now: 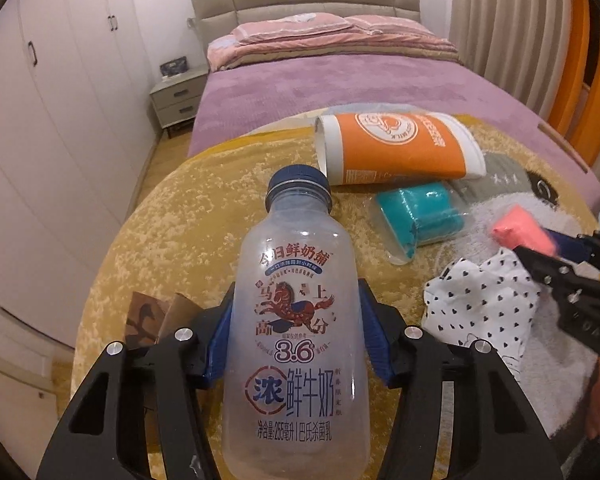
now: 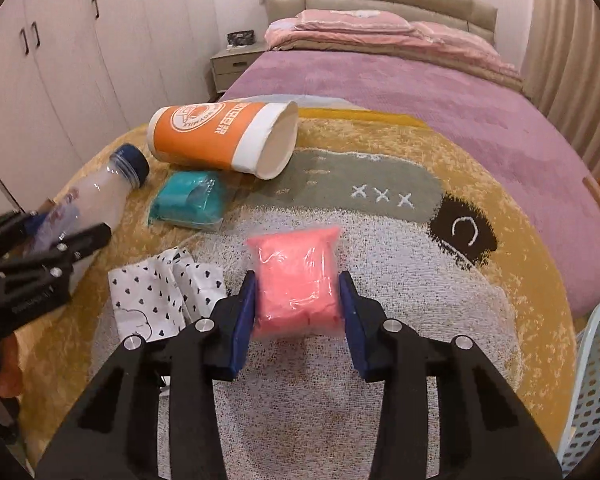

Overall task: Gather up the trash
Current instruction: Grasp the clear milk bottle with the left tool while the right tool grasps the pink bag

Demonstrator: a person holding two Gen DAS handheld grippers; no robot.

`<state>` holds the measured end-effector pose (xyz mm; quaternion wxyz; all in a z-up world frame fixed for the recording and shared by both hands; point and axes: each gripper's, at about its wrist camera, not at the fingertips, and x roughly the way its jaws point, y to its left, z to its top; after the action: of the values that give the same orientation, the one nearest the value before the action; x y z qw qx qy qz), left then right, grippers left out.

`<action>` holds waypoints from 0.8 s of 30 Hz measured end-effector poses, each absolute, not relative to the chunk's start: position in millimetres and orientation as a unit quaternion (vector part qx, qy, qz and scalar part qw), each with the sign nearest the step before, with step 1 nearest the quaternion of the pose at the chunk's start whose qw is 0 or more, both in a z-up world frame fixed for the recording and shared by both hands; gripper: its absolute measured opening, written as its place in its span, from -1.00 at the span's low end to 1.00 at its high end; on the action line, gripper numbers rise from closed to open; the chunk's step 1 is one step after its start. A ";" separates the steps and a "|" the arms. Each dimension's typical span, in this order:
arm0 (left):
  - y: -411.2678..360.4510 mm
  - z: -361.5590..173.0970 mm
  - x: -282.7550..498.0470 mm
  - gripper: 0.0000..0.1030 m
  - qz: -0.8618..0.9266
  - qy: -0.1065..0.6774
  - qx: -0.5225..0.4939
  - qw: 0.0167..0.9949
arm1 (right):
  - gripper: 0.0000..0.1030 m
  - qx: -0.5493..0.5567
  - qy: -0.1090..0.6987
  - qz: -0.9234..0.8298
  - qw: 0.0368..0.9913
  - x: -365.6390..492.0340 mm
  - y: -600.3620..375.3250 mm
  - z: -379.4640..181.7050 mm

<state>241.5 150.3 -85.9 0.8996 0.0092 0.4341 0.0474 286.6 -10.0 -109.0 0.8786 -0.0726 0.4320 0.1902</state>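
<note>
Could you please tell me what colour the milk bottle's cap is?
Dark blue; the bottle's cap shows best in the left wrist view.

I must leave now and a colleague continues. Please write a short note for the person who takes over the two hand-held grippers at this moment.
Left hand-held gripper: closed on the empty milk bottle, which lies on the yellow rug.
Right hand-held gripper: closed on the pink packet, still at rug level.
Lying loose on the rug: orange paper cup on its side, teal packet, heart-print paper.
Pale blue basket stands at the rug's right edge.
Done: both grasps. Left: drop these two in what looks like the bin, then collect the other three.
</note>
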 end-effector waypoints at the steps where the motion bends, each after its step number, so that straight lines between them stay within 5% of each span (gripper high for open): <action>1: 151.4 -83.6 239.0 0.04 0.044 0.432 0.001 0.901 | -0.28 -0.076 0.425 0.190 0.882 284.3 -9.3 -107.5; 24: 71.5 -3.4 189.7 0.04 -0.077 0.346 -0.039 0.934 | -0.30 0.009 0.340 0.131 0.931 233.1 -107.6 -44.0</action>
<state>189.7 71.5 -3.4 0.9341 -0.0386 0.3463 -0.0772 233.1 -107.6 -44.0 0.9313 0.0087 0.3398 0.1309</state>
